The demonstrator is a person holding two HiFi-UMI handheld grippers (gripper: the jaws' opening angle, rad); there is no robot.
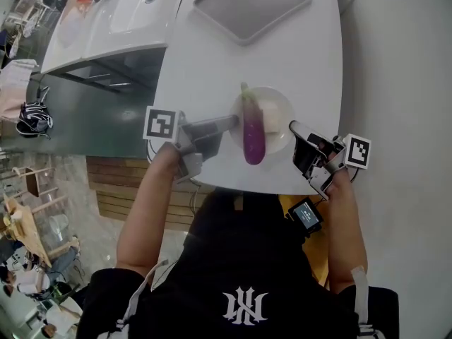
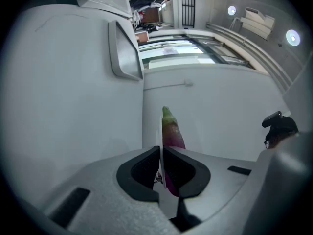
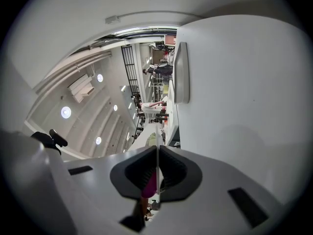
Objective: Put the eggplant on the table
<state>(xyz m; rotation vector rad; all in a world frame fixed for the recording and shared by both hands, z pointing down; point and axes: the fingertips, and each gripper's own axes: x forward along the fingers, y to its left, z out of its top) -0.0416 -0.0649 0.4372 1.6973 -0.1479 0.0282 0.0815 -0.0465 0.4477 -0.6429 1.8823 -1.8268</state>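
Note:
A purple eggplant [image 1: 253,129] with a green stem lies on a clear round plate [image 1: 279,101] over the near edge of the white table [image 1: 212,62]. My left gripper [image 1: 233,122] is shut on the plate's left rim. My right gripper [image 1: 293,127] is shut on its right rim. In the left gripper view the jaws [image 2: 160,155] pinch the thin plate edge [image 2: 161,129], with the eggplant [image 2: 172,131] just beyond. The right gripper view shows its jaws [image 3: 157,163] closed on the plate edge [image 3: 157,138], the eggplant [image 3: 150,186] showing purple behind. Whether the plate touches the table I cannot tell.
A grey square tray [image 1: 251,6] lies at the table's far end, also seen as the tray [image 2: 124,50] in the left gripper view. A white counter with a basin [image 1: 120,13] stands beyond, to the left. A person's body is close to the table's near edge.

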